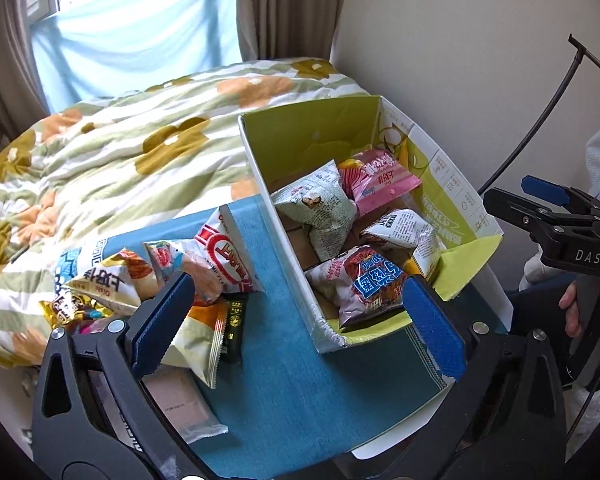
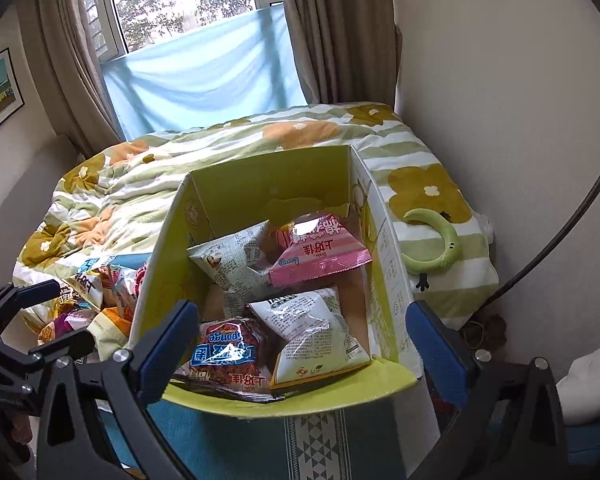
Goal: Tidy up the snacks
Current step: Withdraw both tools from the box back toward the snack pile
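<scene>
An open green-lined cardboard box stands on a blue cloth and holds several snack bags: a pink one, a pale green one, a white one and a dark red one. A pile of loose snack bags lies left of the box. My left gripper is open and empty, over the cloth between pile and box. My right gripper is open and empty above the box's near end; it also shows in the left wrist view.
The blue cloth lies on a bed with a floral quilt. A beige packet lies near my left finger. A green ring toy lies on the pillow right of the box. A wall is close on the right.
</scene>
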{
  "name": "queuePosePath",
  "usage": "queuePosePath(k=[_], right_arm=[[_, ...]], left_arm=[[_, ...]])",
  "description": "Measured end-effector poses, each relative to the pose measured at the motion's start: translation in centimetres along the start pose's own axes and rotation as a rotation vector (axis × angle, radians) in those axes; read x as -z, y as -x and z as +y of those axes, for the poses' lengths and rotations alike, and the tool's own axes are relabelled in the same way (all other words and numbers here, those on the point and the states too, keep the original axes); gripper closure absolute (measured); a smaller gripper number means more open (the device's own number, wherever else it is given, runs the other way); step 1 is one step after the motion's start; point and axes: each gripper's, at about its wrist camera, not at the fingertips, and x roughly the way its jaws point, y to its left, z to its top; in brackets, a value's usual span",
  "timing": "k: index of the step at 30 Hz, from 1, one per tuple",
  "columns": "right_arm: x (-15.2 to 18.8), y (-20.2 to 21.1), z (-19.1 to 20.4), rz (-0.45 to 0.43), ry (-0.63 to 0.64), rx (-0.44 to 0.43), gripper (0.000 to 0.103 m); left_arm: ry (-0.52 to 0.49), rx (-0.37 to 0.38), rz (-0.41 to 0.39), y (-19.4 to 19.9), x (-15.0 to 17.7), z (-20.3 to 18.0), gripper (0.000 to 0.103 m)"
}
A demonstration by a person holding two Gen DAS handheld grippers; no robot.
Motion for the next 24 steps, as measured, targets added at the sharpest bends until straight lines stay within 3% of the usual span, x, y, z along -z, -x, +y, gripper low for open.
queuePosePath(k=[13, 24], right_arm=[[0.4, 6.3, 3.4, -0.084, 0.117, -0.112, 0.0], [2.5, 7.9, 8.9, -0.119, 0.193, -0.216, 0.0]], left_arm=[[0.153, -0.148, -0.103, 9.6, 4.3, 2.7, 0.0], [0.286, -0.279, -0.106, 14.8, 10.6, 8.9, 0.0]])
